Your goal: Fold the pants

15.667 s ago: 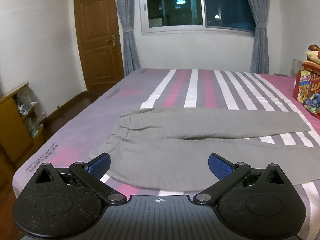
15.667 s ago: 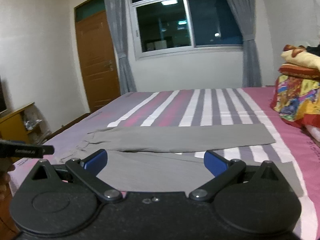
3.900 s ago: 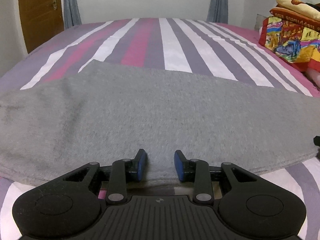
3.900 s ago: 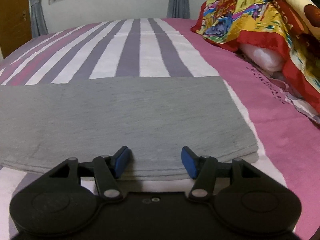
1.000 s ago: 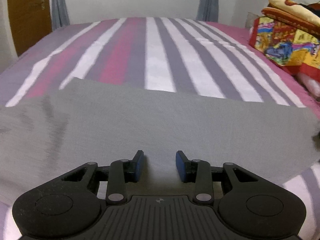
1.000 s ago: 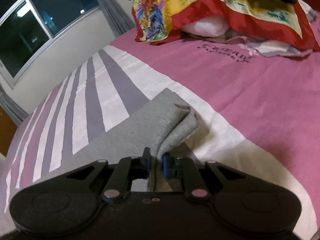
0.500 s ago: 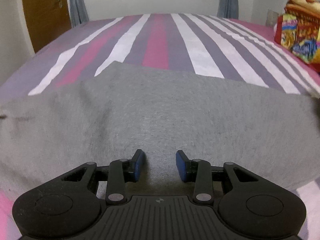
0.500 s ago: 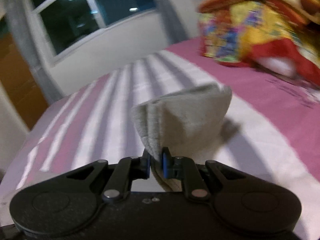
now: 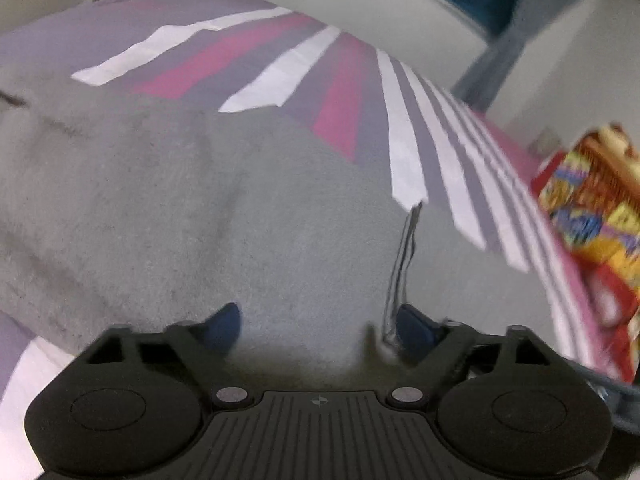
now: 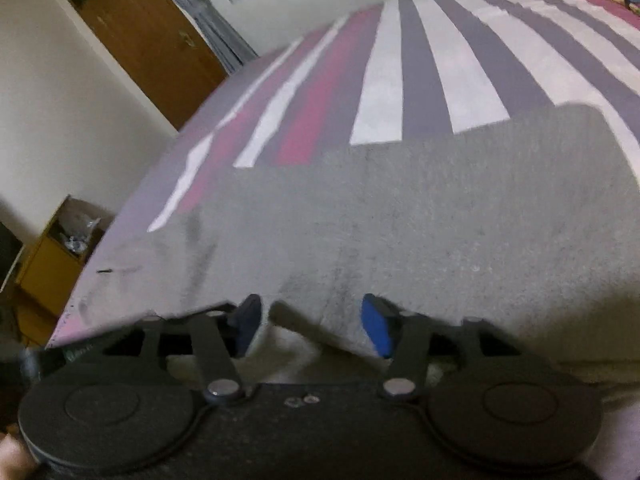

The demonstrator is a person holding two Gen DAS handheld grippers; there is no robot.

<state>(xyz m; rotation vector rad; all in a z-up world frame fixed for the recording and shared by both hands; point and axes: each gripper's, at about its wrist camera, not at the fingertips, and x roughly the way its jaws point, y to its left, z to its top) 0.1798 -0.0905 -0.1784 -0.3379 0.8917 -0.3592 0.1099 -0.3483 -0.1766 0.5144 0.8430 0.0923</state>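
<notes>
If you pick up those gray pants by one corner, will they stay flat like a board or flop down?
Probably flop. The gray pants lie soft and draped on the striped bed, with a folded edge that bends, so they look limp. The fuzzy knit probably grips rather than slips. They look light, though that is a guess.
</notes>
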